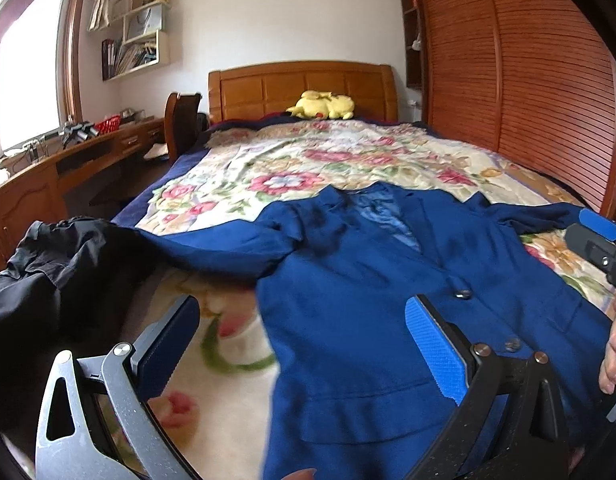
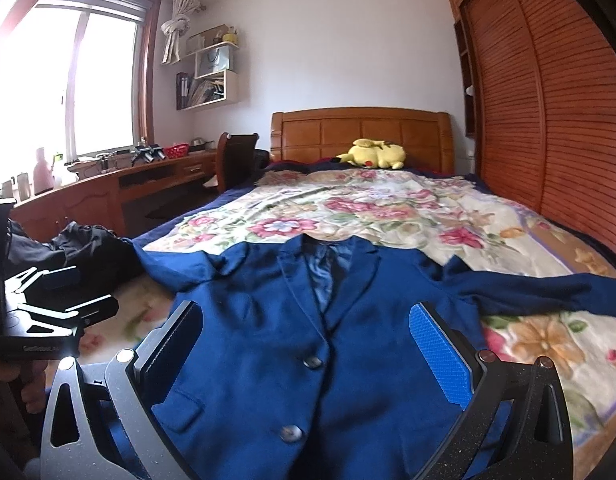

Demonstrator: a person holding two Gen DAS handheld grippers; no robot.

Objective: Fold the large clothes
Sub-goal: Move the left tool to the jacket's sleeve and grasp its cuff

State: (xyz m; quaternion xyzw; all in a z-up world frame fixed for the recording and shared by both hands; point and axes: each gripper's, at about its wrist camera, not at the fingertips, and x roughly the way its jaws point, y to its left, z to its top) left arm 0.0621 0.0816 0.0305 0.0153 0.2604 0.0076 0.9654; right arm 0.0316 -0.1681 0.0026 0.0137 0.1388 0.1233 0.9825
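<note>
Blue blazer (image 2: 292,344) laid front-up on the floral bedspread (image 2: 387,208), collar away from me, both sleeves spread sideways, two buttons fastened. It lies directly ahead of and beneath my right gripper (image 2: 308,356), and ahead and to the right of my left gripper (image 1: 304,348). Both grippers stand wide open with nothing between the pads; neither touches the cloth as far as I can tell.

Handling, as I judge it: a lined, medium-weight woven garment, soft but with some body at the lapels and shoulders, so it should drape rather than hold shape, and the satin lining may let layers slide. I would pinch at a shoulder seam or sleeve cuff, through the full thickness, to carry a sleeve across the front.

Hard to read: the hem runs under my fingers and out of frame below; the left sleeve end meets a heap of black clothing (image 1: 48,276) to my left, and where one stops is unclear. The near bedspread is blurred.
</note>
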